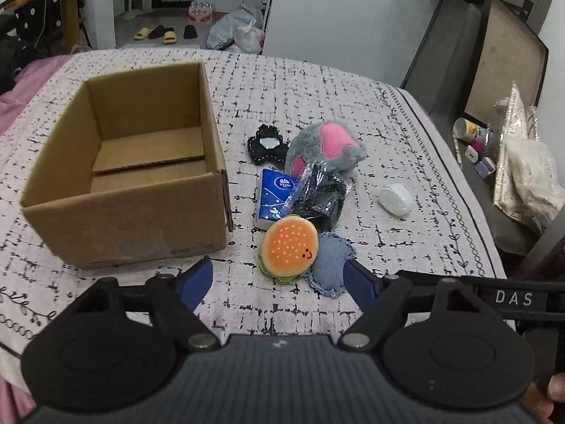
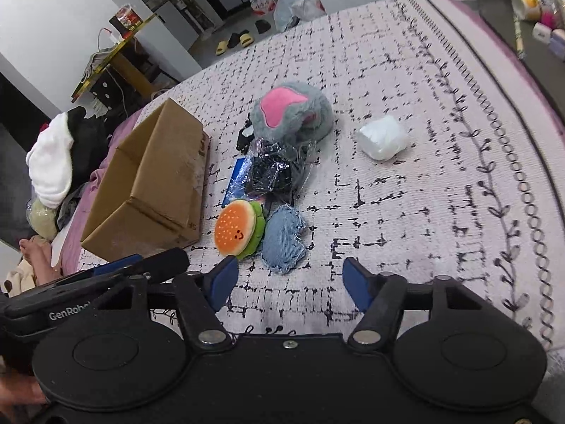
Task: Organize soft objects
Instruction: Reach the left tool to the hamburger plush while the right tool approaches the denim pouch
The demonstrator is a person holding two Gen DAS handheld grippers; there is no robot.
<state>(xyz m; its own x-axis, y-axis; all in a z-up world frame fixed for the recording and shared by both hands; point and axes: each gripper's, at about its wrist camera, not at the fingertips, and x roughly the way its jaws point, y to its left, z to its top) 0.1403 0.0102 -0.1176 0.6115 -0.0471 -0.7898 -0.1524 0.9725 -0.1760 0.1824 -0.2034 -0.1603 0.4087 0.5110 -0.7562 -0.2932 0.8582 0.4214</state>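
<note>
An open cardboard box [image 1: 116, 162] [image 2: 152, 190] stands on the patterned bedspread. To its right lie a plush hamburger [image 1: 287, 249] [image 2: 238, 229], a blue denim heart [image 1: 330, 265] [image 2: 284, 238], a blue tissue pack [image 1: 273, 194], a black item in clear wrap [image 1: 319, 192] [image 2: 273, 169], a grey and pink plush [image 1: 326, 148] [image 2: 293, 113], a black bow [image 1: 265, 145] and a white soft lump [image 1: 395, 194] [image 2: 383, 136]. My left gripper [image 1: 280, 282] is open, just short of the hamburger and heart. My right gripper [image 2: 289, 279] is open, just short of the denim heart.
The bed's right edge drops to a dark bench with small bottles and bags [image 1: 508, 152]. Clothes are piled beyond the box [image 2: 56, 162]. Slippers and plastic bags lie on the floor past the far end of the bed [image 1: 166, 33]. A bare foot shows at left [image 2: 35, 258].
</note>
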